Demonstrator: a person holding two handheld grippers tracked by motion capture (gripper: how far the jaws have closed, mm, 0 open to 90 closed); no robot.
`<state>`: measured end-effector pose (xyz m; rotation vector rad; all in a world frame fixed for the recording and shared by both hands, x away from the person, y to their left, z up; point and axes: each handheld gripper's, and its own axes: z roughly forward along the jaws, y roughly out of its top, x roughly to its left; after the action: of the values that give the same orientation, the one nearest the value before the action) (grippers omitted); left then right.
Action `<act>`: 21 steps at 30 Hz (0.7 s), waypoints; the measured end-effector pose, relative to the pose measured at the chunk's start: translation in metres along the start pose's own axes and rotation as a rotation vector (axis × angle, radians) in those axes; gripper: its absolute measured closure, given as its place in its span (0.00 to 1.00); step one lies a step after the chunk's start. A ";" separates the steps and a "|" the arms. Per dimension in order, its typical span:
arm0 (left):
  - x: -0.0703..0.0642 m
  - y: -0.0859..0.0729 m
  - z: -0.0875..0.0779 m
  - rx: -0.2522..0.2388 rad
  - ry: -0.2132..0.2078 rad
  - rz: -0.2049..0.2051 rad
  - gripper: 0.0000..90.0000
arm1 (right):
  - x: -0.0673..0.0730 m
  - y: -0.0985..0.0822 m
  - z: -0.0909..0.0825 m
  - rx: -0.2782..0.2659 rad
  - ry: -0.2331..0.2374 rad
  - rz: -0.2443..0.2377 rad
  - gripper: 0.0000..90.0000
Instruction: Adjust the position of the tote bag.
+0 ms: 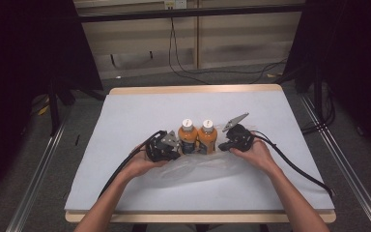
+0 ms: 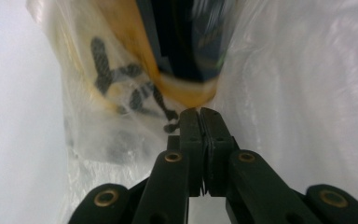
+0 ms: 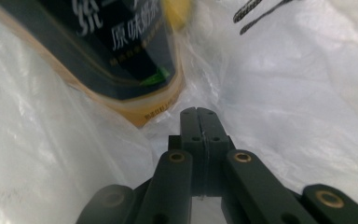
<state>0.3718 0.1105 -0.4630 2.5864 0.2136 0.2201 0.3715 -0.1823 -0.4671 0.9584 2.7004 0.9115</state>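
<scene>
two orange bottles [image 1: 198,137] stand upright side by side near the middle of the counter [image 1: 125,116], their bases sitting in a crumpled clear plastic bag [image 1: 193,166] that spreads toward the near edge. the left gripper [image 1: 170,151] sits just left of the bottles and the right gripper [image 1: 227,143] just right of them. in each gripper view the black jaws are pressed together at the bag's film beside a bottle's base; whether film is pinched between them i cannot tell. the step in hand looks like drawing the bag up around the bottles. to do it well, i would say each gripper needs a firm pinch on the rim, lifted evenly on both sides so neither bottle tips.
</scene>
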 end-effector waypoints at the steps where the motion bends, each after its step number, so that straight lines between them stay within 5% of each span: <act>1: 0.000 0.000 -0.001 0.004 0.000 0.005 1.00 | 0.000 0.000 0.001 0.016 -0.002 -0.009 1.00; 4: -0.001 0.000 -0.003 0.072 0.077 0.048 1.00 | 0.003 0.001 -0.001 0.058 -0.028 -0.035 1.00; 8: 0.004 -0.007 -0.007 0.086 0.094 0.027 1.00 | 0.001 -0.002 -0.006 0.102 -0.078 -0.058 1.00; 9: 0.009 -0.013 -0.009 0.116 0.137 0.028 1.00 | 0.000 -0.003 -0.008 0.129 -0.115 -0.070 1.00; 14: 0.023 -0.032 -0.019 0.085 0.095 -0.045 1.00 | -0.005 -0.006 -0.013 0.164 -0.154 -0.086 1.00; 21: 0.021 -0.037 -0.024 0.125 0.128 -0.023 1.00 | -0.012 -0.014 -0.021 0.202 -0.186 -0.067 1.00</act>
<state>0.3833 0.1574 -0.4598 2.6938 0.3123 0.3756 0.3664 -0.2089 -0.4591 0.9297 2.6826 0.5165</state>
